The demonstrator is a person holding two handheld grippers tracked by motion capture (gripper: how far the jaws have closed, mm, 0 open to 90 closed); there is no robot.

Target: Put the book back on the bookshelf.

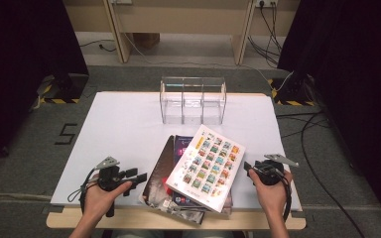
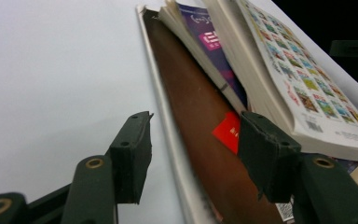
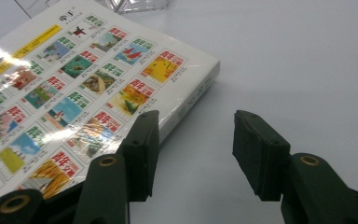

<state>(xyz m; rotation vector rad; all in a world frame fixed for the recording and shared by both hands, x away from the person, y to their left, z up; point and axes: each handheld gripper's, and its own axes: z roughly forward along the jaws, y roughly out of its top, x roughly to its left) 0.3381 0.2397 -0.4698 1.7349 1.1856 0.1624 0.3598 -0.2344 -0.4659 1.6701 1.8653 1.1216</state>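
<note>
Books point(image 1: 198, 173) stacked askew at table point(image 1: 119, 129) front edge, white one point(image 1: 207, 166) on top. Left gripper point(image 1: 135, 179) and right gripper point(image 1: 248, 168) flanking, jaws apart, empty. Risk: top book sliding off if nudged sideways

**Open flanks, crowded middle**

The books point(image 1: 198, 171) fill the near centre of the table point(image 1: 124, 124), stacked askew. Bare table lies left of them, by the left gripper point(image 1: 138, 179), and a narrower strip on their right, by the right gripper point(image 1: 248, 168). The clear rack point(image 1: 193, 99) blocks the far middle; open board separates it from the books.
</note>
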